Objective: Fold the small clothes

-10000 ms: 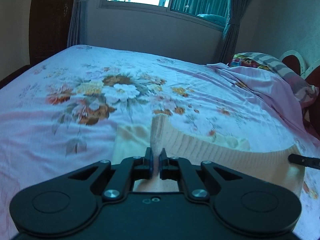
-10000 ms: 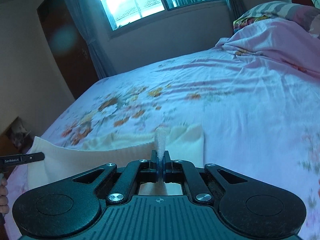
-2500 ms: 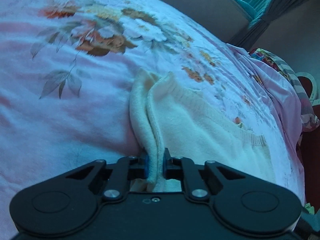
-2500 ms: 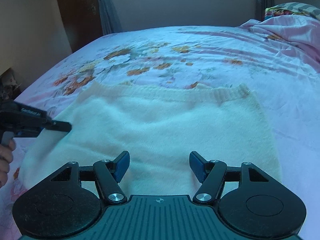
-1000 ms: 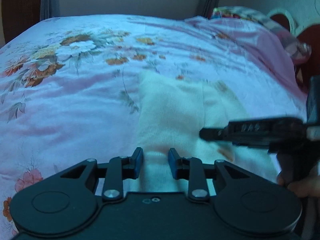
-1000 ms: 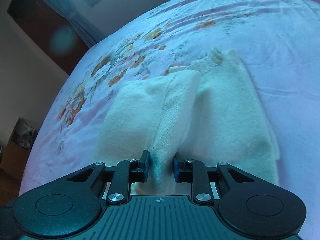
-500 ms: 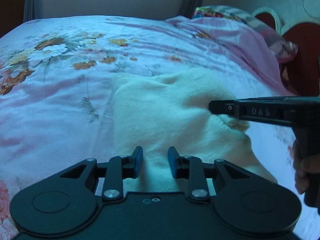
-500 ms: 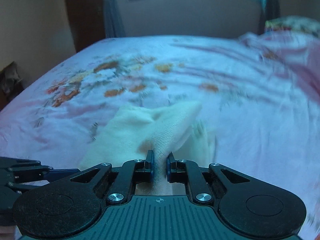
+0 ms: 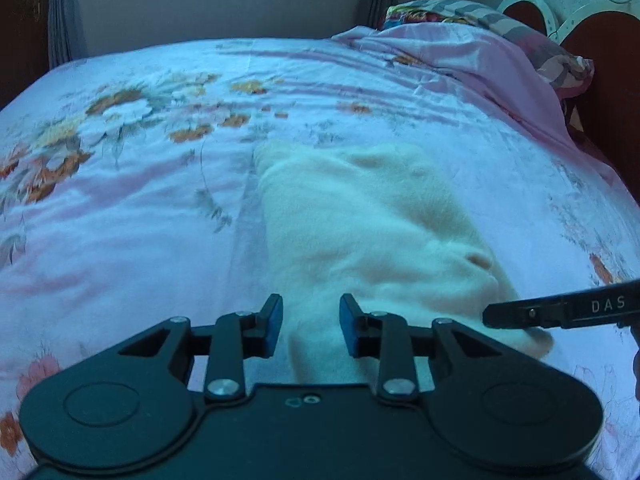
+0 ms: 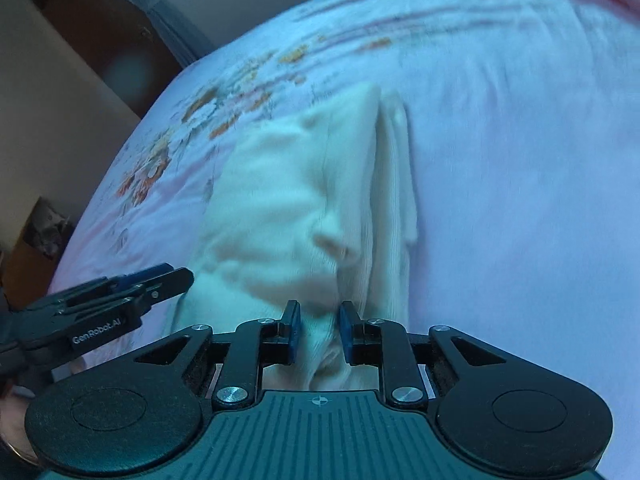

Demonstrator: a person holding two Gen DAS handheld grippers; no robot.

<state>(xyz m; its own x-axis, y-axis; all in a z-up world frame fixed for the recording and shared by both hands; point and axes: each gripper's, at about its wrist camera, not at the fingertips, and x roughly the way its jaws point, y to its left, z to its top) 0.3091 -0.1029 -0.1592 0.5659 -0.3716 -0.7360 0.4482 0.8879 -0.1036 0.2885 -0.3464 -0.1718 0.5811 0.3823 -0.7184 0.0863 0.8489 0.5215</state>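
A cream knit garment (image 9: 360,220) lies folded into a narrow stack on the floral bedsheet (image 9: 120,200). My left gripper (image 9: 311,326) is open, its jaws apart over the garment's near edge. The right gripper's tip (image 9: 520,314) reaches in from the right onto the garment's near right corner. In the right wrist view the garment (image 10: 300,200) shows its folded layers. My right gripper (image 10: 319,330) has its jaws parted, with the fabric's near end loose between them. The left gripper (image 10: 152,284) shows at the left edge.
A rumpled pink blanket (image 9: 480,64) and a striped pillow (image 9: 500,16) lie at the bed's far right by the headboard (image 9: 608,80). A wall with a window and curtains (image 9: 220,0) stands beyond the bed. A dark wardrobe (image 10: 100,32) stands at the left.
The right gripper, shut on the garment's edge half a second ago, has parted its jaws and let the folded layer drop onto the stack. The left gripper stays open.
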